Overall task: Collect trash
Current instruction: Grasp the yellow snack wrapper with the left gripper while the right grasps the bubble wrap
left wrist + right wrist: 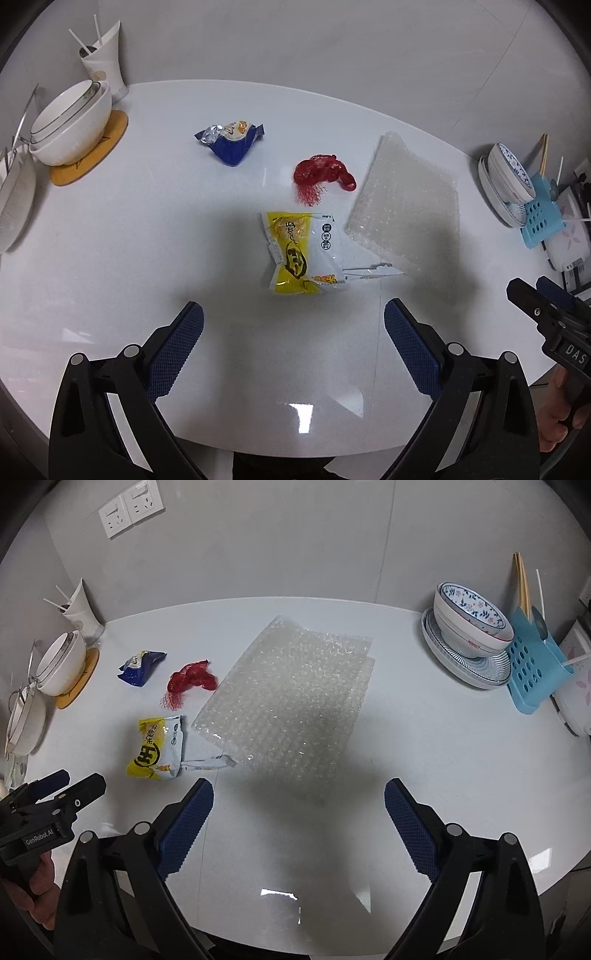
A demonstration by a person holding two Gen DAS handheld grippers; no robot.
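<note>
Both grippers' fingers spread, empty; wall sockets [131, 511] only in right view, over bubble wrap [291, 705]

White table [424, 738]; wrappers [157, 747], red netting [192, 679], bubble wrap [291, 705].

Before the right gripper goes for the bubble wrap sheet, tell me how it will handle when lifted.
The bubble wrap sheet looks thin and air-filled, so it is probably very light and floppy; pinched at one edge, it would likely sag and drag. Its near corner lies over the yellow snack wrapper's torn flap, so lifting may tug that along.
</note>
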